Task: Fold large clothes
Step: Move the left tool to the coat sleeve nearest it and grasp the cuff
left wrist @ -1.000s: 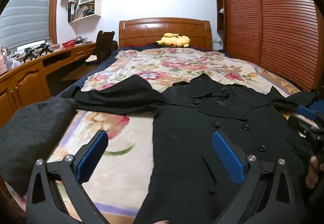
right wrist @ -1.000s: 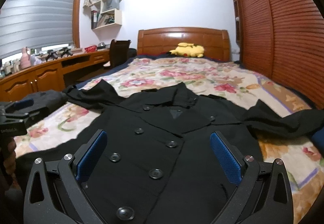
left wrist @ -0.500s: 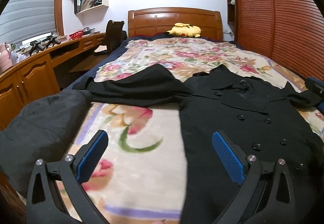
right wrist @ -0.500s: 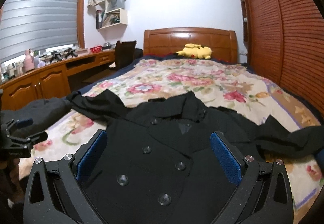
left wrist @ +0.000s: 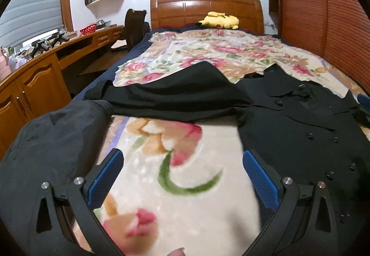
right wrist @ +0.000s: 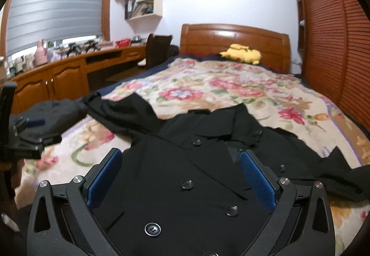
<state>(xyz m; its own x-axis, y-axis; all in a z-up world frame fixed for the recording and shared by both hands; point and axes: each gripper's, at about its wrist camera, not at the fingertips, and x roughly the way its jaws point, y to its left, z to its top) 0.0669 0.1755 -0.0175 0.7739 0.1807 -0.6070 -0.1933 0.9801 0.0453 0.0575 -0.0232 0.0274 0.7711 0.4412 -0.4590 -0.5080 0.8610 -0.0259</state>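
A black double-breasted coat [right wrist: 196, 177] lies front up on the floral bedspread [right wrist: 231, 87], collar toward the headboard, both sleeves spread out. In the left wrist view the coat [left wrist: 300, 131] is at the right and its left sleeve [left wrist: 175, 96] stretches across ahead. My left gripper [left wrist: 182, 175] is open and empty above bare bedspread, left of the coat body. My right gripper [right wrist: 180, 175] is open and empty above the coat's chest. The left gripper also shows in the right wrist view [right wrist: 25, 138] at the far left.
A dark grey bundle of clothing [left wrist: 50, 145] lies at the bed's left edge by the sleeve end. A yellow plush toy [left wrist: 218, 20] sits at the headboard. A wooden desk [left wrist: 46, 64] runs along the left; slatted wardrobe doors [left wrist: 323, 13] on the right.
My left gripper has moved left, off the coat body to over bare bedspread. My right gripper has moved forward over the coat's chest. Both stay open.
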